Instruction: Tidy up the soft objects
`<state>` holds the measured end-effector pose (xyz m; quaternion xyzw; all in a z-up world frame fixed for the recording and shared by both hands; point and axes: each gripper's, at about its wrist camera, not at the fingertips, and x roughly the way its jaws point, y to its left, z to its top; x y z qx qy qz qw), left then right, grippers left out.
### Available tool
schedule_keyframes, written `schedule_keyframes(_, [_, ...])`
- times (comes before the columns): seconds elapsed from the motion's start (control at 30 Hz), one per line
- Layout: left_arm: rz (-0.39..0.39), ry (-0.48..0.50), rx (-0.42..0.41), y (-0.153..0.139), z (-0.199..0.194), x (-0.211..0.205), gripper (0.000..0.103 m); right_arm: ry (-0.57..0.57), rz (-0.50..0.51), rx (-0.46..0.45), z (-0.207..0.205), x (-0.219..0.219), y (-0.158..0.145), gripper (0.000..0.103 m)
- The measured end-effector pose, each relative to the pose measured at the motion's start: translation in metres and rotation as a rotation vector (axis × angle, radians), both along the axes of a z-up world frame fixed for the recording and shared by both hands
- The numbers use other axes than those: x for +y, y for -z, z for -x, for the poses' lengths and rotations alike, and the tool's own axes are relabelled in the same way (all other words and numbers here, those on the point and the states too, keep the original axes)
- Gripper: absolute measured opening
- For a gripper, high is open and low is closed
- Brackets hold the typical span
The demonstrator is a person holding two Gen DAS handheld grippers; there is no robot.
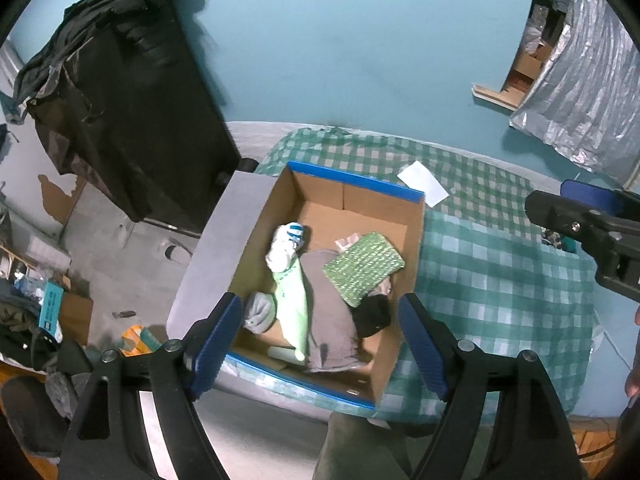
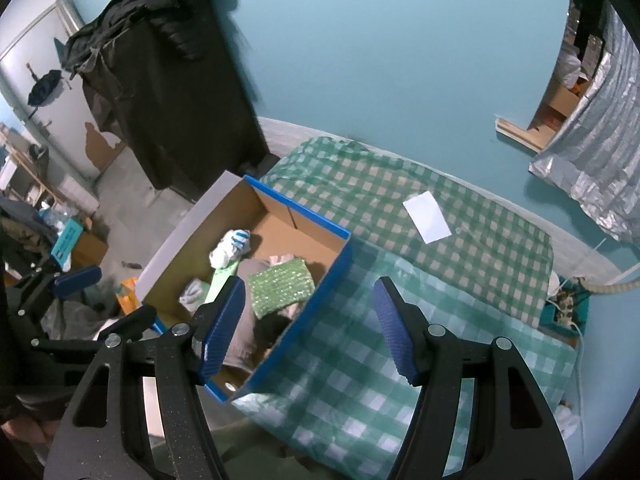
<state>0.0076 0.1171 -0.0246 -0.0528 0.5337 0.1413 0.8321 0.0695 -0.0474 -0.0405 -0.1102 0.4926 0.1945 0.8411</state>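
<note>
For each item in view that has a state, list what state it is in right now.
Cardboard box: open, on the checked bedspread, soft items inside.
Green sparkly pouch: lying on top of the pile in the box.
White and blue sock: bunched, in the box.
White paper: flat on the bedspread, outside the box.
Left hand-held gripper: open, empty.
Right hand-held gripper: open, empty.

Blue-rimmed cardboard box holds soft things — socks, grey cloth, green sponge
</note>
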Motion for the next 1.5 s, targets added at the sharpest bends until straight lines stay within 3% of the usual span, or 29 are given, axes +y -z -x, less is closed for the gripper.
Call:
schedule_keyframes(0.23, [0.029, 0.010, 0.021, -0.002, -0.002, -0.019, 0.082, 0.035, -0.003, 0.008, 0.006, -0.017, -0.001, 0.066])
schedule_keyframes(1.5, [0.008, 0.026, 0.008, -0.016, 0.003, -0.039, 0.082, 0.060, -0.008, -0.008, 0.018, -0.038, -0.010, 0.066])
